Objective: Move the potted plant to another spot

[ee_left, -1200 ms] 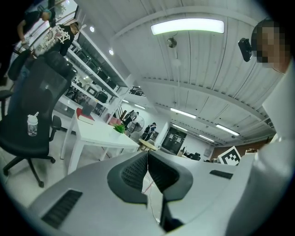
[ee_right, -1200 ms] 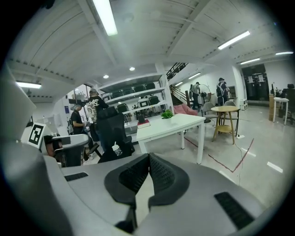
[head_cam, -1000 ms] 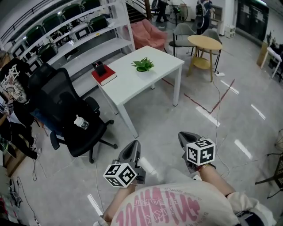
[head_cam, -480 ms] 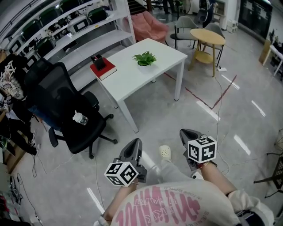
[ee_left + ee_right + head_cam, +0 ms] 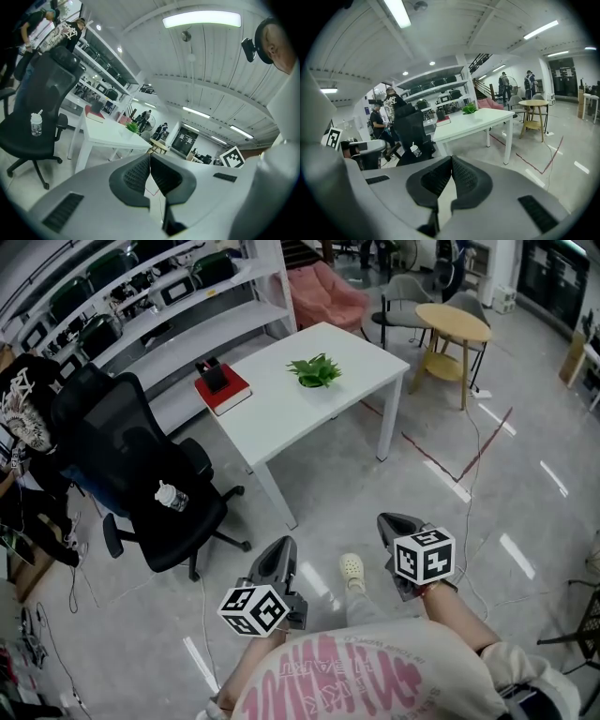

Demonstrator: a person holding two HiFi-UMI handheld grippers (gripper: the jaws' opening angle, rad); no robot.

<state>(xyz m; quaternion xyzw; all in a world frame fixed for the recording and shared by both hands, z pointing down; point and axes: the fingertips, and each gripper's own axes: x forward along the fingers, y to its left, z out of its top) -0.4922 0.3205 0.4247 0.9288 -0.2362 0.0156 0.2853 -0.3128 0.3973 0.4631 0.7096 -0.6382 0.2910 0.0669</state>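
Note:
A small green potted plant [image 5: 316, 371] stands on the white table [image 5: 281, 409], toward its far side; it also shows as the plant [image 5: 469, 109] in the right gripper view and the plant [image 5: 133, 127] in the left gripper view. My left gripper [image 5: 282, 550] and right gripper [image 5: 393, 524] hover over the floor well short of the table, both shut with nothing between the jaws. In their own views the left gripper [image 5: 149, 158] and the right gripper [image 5: 451, 160] have tips that meet.
A red book with a black pen holder [image 5: 218, 385] lies on the table's left part. A black office chair [image 5: 141, 474] carrying a bottle [image 5: 171, 497] stands left of the table. Shelving [image 5: 159, 306] runs behind. A round wooden table [image 5: 453, 326] and cables are at right.
The table and plant have shifted slightly nearer and rightward in the head view as I walk toward them. A foot has come into view between the grippers. Both grippers stay shut.

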